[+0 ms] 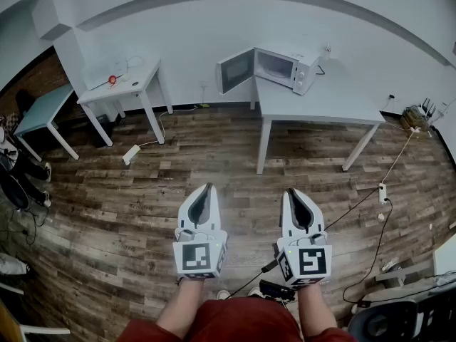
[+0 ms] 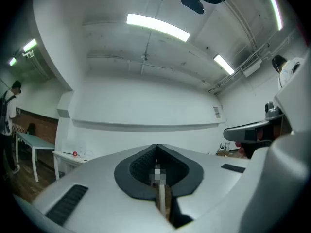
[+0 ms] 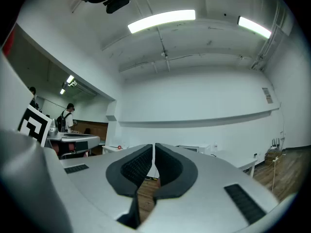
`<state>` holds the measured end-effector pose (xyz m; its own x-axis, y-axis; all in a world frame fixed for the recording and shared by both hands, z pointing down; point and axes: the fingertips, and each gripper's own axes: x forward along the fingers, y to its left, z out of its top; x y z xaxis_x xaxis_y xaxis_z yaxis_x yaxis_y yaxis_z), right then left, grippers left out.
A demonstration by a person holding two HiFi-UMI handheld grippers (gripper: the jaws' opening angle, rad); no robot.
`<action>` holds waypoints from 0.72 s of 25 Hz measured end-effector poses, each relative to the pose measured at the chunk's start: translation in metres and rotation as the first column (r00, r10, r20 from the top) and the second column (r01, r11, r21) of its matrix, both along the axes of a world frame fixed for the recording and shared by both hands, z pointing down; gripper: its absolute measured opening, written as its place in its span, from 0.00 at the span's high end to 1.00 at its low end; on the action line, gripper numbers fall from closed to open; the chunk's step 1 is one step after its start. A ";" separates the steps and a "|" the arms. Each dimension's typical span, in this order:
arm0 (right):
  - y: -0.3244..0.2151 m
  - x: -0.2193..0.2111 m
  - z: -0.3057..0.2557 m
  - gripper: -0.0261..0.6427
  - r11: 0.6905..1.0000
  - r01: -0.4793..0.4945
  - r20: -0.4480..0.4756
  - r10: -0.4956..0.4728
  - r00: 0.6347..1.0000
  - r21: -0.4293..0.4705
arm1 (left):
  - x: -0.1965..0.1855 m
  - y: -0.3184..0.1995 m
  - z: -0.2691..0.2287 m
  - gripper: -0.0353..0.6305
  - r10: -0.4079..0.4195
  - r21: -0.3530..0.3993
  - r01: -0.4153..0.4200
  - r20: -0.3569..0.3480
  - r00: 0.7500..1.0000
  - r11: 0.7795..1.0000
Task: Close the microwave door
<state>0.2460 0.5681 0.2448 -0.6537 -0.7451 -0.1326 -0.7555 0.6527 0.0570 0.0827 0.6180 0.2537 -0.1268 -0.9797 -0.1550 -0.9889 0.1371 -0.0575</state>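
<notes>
Best done by first closing in on the microwave (image 1: 285,68) at the far left corner of the table (image 1: 335,102), then pushing the free edge of its door (image 1: 236,70), swung wide to the left, round until latched. Left tool (image 1: 208,188) clenched on nothing; right tool (image 1: 293,192) closed to a thin slit, likewise empty, both over the floor (image 1: 214,155) well apart from the table.

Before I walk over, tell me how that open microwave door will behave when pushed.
The door, a rigid panel hinged at the left of the microwave, should probably swing, not flex. It stands wide open, so expect a long arc. The microwave just rests on the white table; a hard shove might slide it.
</notes>
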 end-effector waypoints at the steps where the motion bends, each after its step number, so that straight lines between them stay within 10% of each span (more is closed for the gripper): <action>1: -0.003 0.001 0.000 0.91 1.000 0.002 -0.001 -0.002 1.000 0.003 | 0.002 -0.002 0.001 0.91 -0.002 -0.003 0.002 -0.002 1.000 1.000; 18: -0.036 0.038 0.018 0.91 0.999 0.037 0.051 -0.036 0.998 -0.034 | 0.043 -0.019 0.015 0.91 -0.051 -0.027 0.051 0.022 0.998 0.998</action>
<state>0.2836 0.5324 0.2627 -0.6735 -0.7256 -0.1410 -0.7325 0.6807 -0.0039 0.1260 0.5993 0.2684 -0.1735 -0.9760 -0.1314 -0.9791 0.1853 -0.0833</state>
